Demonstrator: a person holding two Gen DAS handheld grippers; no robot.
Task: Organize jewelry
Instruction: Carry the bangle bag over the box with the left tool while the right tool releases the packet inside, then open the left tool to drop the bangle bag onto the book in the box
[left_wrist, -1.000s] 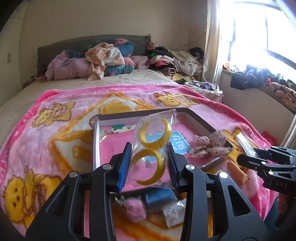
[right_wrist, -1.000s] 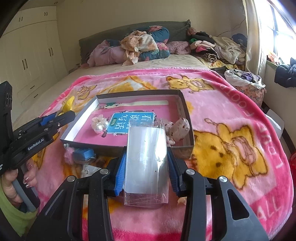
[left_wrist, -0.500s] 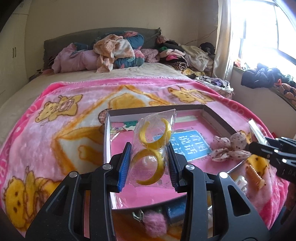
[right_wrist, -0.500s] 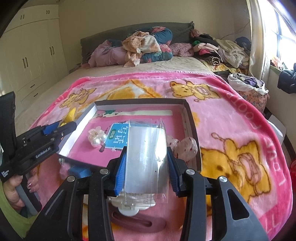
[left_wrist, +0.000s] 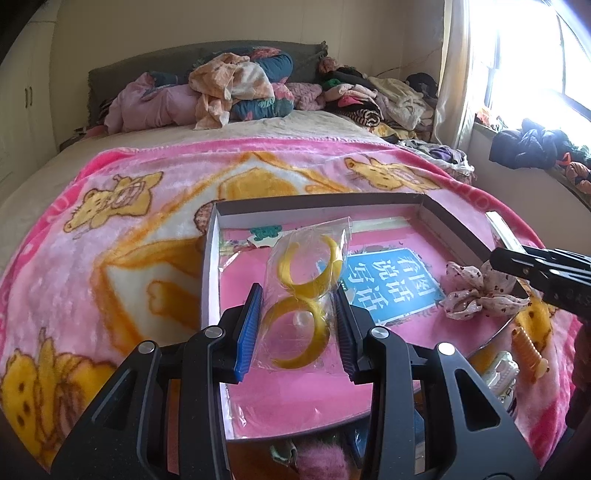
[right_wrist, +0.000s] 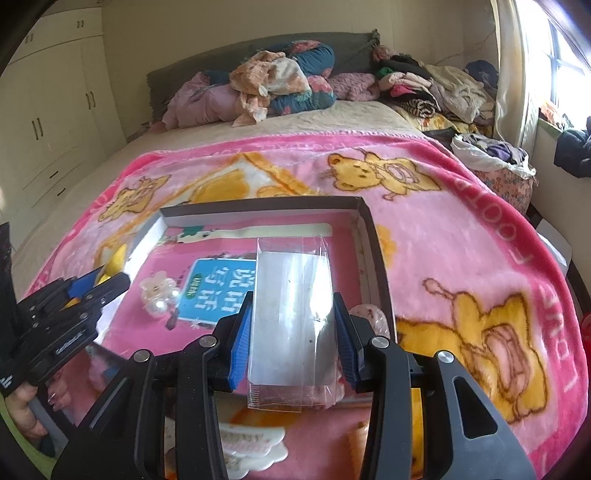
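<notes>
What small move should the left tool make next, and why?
Probably lower the left tool a little and release. It is shut on the clear plastic bag of yellow rings, which already hangs over bare pink floor of the shallow grey-walled box, left of the blue printed card and floral fabric scrunchie.

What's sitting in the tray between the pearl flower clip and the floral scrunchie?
Only the blue printed card on the tray floor lies between the pearl flower clip and floral scrunchie; both wrist views together show this.

place: home bedroom | cues: bed (left_wrist: 258, 129), bear-print blanket (right_wrist: 461, 236), clothes pile (right_wrist: 280, 85), wardrobe (right_wrist: 55, 110)
</notes>
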